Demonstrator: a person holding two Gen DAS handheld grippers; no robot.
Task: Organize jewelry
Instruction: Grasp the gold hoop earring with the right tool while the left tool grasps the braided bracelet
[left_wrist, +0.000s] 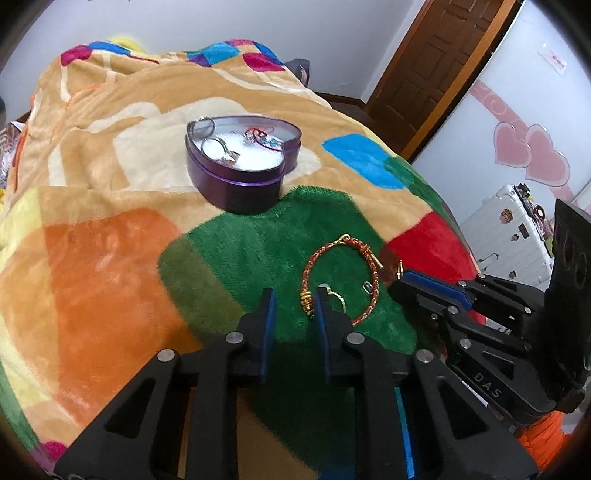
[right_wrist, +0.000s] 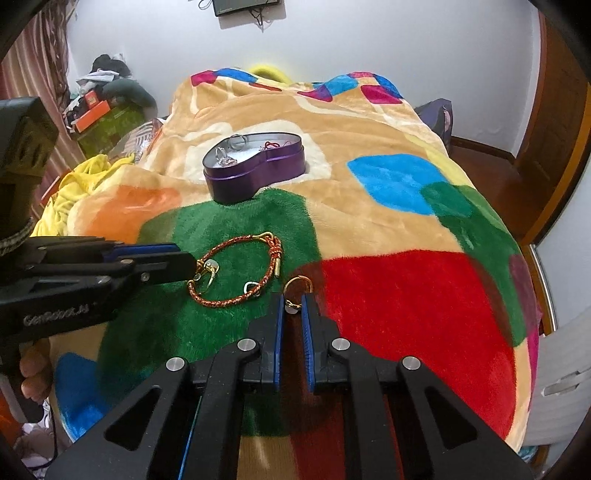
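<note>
Blanket (left_wrist: 110, 277) in bright patches covers the whole bed, and both grippers work low over its green patch near the foot edge. Left gripper (left_wrist: 295, 299) has its fingers apart, with a small gold-and-pale earring (left_wrist: 334, 295) lying against the outer side of its right finger; from the right wrist view the tips sit at that earring (right_wrist: 209, 271), which rests inside the loop of a red-and-gold braided bracelet (left_wrist: 332, 273). The bracelet lies flat, just ahead of the left gripper's tips. A small silver ring (right_wrist: 251, 287) sits on the bracelet's near strand.

Right gripper (right_wrist: 293, 306) stands at the seam between green and red patches, fingers narrowly parted around a gold hoop earring (right_wrist: 297, 290) whose hoop rises just beyond the tips; whether the pads actually press it I cannot tell. Seen from the left, the right gripper (left_wrist: 404, 278) lies close beside the bracelet's clasp end.

Farther ahead of both tools, well apart from the bracelet, sits the purple heart-shaped tin (left_wrist: 236, 184), lid off, white lining showing, with rings and a red-corded piece inside. Open blanket lies between the tools and the tin. To the right gripper's right, the red patch runs toward the bed's edge, with floor and a wooden door (left_wrist: 424, 74) beyond.
</note>
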